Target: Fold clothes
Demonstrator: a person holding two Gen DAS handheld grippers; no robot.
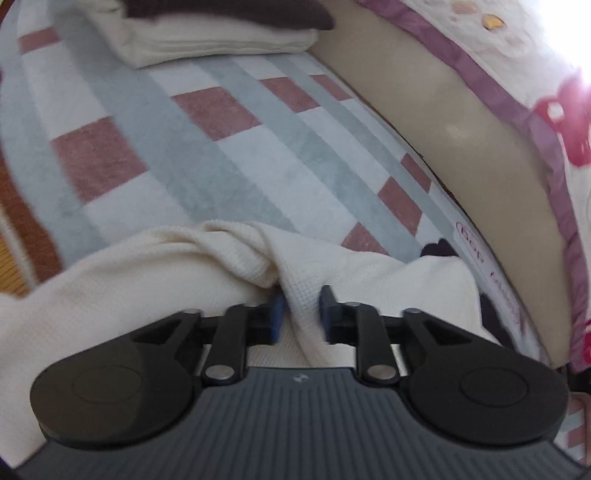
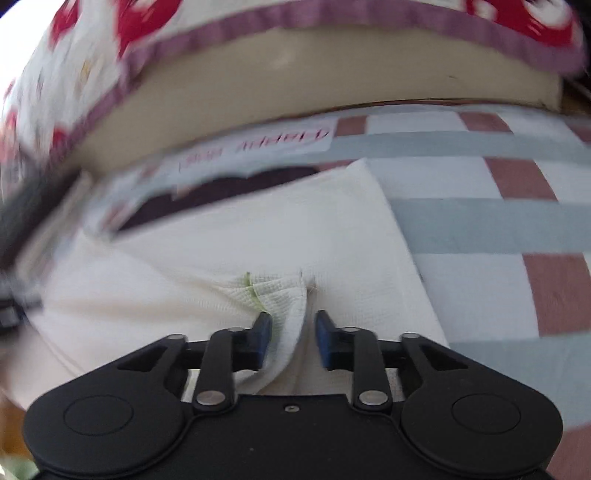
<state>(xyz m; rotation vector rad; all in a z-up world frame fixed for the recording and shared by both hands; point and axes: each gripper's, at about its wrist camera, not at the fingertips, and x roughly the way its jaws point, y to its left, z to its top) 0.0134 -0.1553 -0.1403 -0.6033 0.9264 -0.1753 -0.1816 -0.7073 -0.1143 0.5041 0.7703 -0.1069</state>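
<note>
A cream waffle-knit garment [image 1: 155, 266] lies bunched on the checked blanket [image 1: 207, 155] in the left wrist view. My left gripper [image 1: 301, 314] sits low over it, its blue pads [image 1: 277, 314] apart with a raised ridge of the cloth standing between them. In the right wrist view the same cream garment [image 2: 258, 240] lies flatter, with one corner pointing away. My right gripper [image 2: 293, 336] is open; a small fold with a green stitch [image 2: 253, 291] rests against the left pad, and a gap shows beside the right pad [image 2: 325, 338].
A folded cream cloth with a dark garment on top [image 1: 221, 33] lies at the far end of the blanket. A beige mattress edge [image 1: 461, 147] under a purple-trimmed patterned cover [image 2: 258, 22] borders the blanket. A dark cloth [image 2: 229, 188] peeks from under the garment.
</note>
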